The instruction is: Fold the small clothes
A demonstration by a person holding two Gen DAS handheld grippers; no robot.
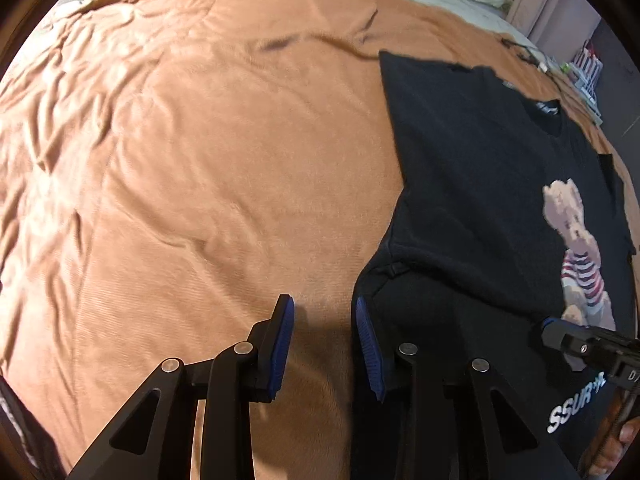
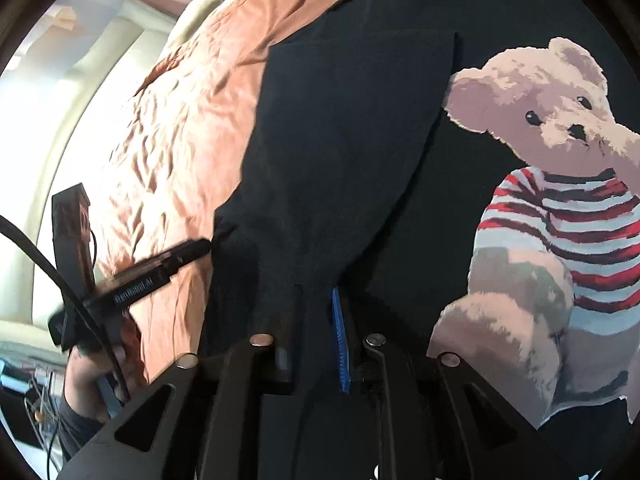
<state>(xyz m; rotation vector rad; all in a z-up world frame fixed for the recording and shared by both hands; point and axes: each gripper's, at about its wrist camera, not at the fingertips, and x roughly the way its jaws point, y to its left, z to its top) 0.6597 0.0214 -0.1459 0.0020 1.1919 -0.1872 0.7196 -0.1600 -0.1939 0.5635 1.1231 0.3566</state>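
**Shirt edge in your sights**

Shirt point(image 1: 472, 184) lies face up on the tan blanket point(image 1: 192, 168), toward the right of the bed, black, with a teddy bear print point(image 2: 560, 216) in a striped top and white lettering near the hem. One side already looks folded in over the body, a long dark panel running beside the bear. Your left gripper point(image 1: 325, 340) straddles the shirt's left edge, fingers point(image 1: 282, 344) partly spread, one pad over bare blanket, the other over cloth: nothing pinched yet. That placement reads as lining up a grab on the edge. Your right gripper point(image 2: 316, 336) sits low on the folded panel, fingers nearly together with dark fabric bunched between them; looks like a pinch, probably pinning the fold in place.
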